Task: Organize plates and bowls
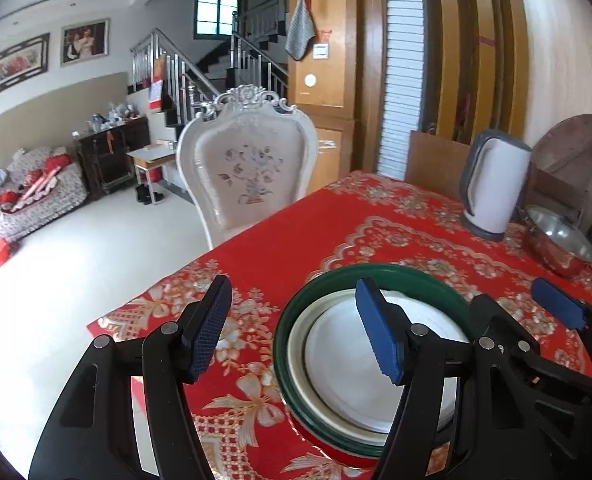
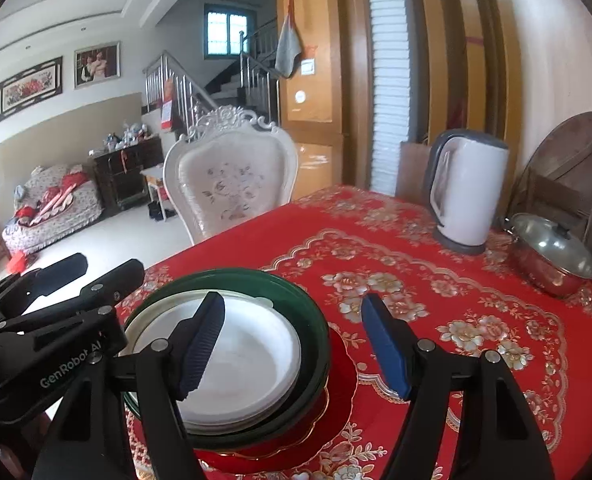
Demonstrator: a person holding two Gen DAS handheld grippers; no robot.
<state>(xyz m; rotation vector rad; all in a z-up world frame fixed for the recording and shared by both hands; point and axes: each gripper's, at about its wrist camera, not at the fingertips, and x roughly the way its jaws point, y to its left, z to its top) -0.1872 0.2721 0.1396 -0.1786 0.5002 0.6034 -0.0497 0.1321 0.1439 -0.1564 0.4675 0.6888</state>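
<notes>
1. Plates and bowls stand in one nest on the red tablecloth (image 2: 435, 264), at 6 o'clock in both wrist views: a white plate (image 2: 252, 356) inside a cream dish (image 1: 296, 356), inside a green bowl (image 2: 307, 320), all on a red plate (image 2: 343, 368).
2. We judge the nest square, each piece seated inside the next, none tilted that we can see.
3. Our left gripper (image 1: 292, 328) is about half open and grips nothing; its right pad hangs over the white plate, its left pad over bare cloth at 8 o'clock of the stack.
4. Our right gripper (image 2: 296, 346) is likewise spread and empty; its left pad is over the white plate, its right pad over cloth at 3 o'clock of the stack.
5. Neither pair of pads presses on any dish, so we read the stack as let go.
6. Done, as far as we can see: every loose plate and bowl in view is gathered into the one stack.
7. Left: perhaps nothing. The kettle (image 2: 467, 192) at 1 o'clock and the lidded steel pot (image 2: 551, 256) at 2 o'clock look to us like bystanders, and we see no other plates or bowls on the table.
</notes>
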